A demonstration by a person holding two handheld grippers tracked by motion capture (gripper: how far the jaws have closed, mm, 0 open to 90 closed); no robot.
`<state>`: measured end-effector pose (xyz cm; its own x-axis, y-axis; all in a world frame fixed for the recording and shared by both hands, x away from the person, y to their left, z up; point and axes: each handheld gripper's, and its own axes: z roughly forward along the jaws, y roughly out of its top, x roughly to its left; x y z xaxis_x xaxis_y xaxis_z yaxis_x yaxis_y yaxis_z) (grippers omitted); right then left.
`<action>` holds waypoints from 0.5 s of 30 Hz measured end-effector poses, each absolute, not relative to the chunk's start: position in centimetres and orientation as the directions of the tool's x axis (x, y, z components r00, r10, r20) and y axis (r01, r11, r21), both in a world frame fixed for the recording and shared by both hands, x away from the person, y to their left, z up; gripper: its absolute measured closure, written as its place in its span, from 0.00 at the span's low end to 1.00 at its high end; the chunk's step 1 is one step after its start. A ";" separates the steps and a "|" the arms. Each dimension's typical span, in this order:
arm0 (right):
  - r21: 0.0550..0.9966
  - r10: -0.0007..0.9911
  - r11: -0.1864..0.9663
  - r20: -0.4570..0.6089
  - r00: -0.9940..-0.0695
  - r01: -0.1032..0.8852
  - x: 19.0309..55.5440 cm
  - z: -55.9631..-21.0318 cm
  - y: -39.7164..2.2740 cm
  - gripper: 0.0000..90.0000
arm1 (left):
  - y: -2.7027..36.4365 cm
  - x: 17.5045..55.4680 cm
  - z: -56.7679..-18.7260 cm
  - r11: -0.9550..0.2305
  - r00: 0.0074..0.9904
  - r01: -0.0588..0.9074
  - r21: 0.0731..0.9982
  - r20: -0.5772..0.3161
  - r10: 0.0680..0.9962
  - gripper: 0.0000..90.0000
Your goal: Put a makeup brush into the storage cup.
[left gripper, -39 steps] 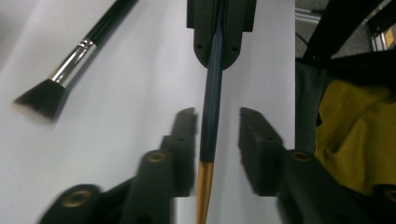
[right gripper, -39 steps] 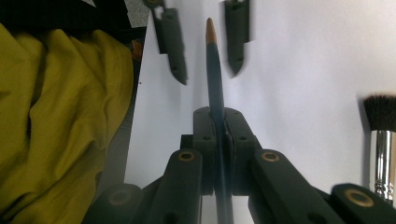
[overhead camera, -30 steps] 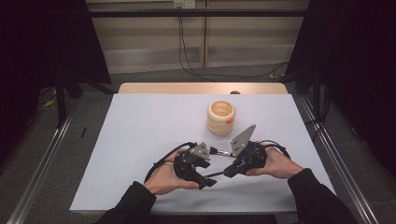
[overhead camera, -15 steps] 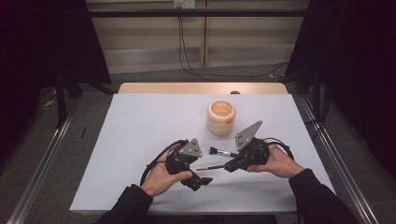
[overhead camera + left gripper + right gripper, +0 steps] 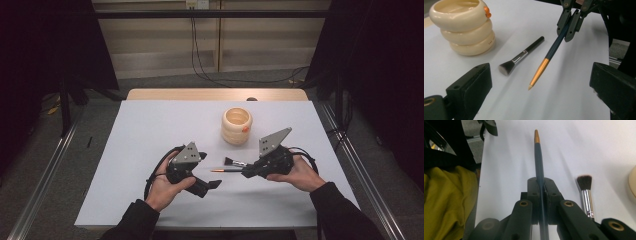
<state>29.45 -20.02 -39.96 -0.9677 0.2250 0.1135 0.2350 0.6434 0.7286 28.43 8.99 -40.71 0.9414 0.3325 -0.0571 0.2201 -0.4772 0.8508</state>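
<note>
The left tongs (image 5: pixel 212 185) sit low over the white table (image 5: pixel 150 130), held in the person's left hand (image 5: pixel 165 187), with their two blocky matte-black jaws set wide apart and nothing between them; in the left gripper view both jaws frame the scene from the bottom corners. Just beyond them, between the two tools, a slim pencil-like stick (image 5: pixel 549 53) hangs in the air above the table, its long shaft dark blue, its end section glossy orange-gold and tapering to a pale point that aims toward the left tongs. Beside it, on the far side, a small makeup brush (image 5: pixel 520 56) lies flat on the table, with a black handle, a shiny metal ferrule and a short, dense, flat-topped tuft of dark bristles. Farther back stands a cream-coloured pot (image 5: pixel 236 125) shaped like three stacked rounded rings, smooth and open at the top, with a small orange knob on its rim. The right tongs (image 5: pixel 246 173), in the right hand (image 5: pixel 295 172), are clamped on the stick's blue shaft; in the right gripper view the shaft (image 5: pixel 539 162) runs straight out from between the closed jaws.
</note>
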 end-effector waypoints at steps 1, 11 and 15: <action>0.733 0.229 0.637 0.116 -0.967 0.239 29.4 -39.9 -20.1 0.95 | 9.0 28.5 -40.8 -0.470 0.943 0.222 0.855 -0.065 0.328 0.05; 0.776 0.234 0.577 0.144 -0.961 0.257 29.3 -39.9 -21.0 0.95 | 9.4 28.8 -41.1 -0.425 0.937 0.224 0.877 -0.074 0.341 0.05; 0.829 0.228 0.502 0.146 -0.963 0.245 29.1 -39.5 -21.5 0.95 | 9.6 28.8 -41.0 -0.381 0.934 0.219 0.898 -0.080 0.348 0.06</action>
<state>29.07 -21.45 -39.53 -0.9626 0.2283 0.1462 0.2450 0.5019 0.8295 28.77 9.63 -40.96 0.9341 0.3479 -0.0801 0.2190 -0.3811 0.8982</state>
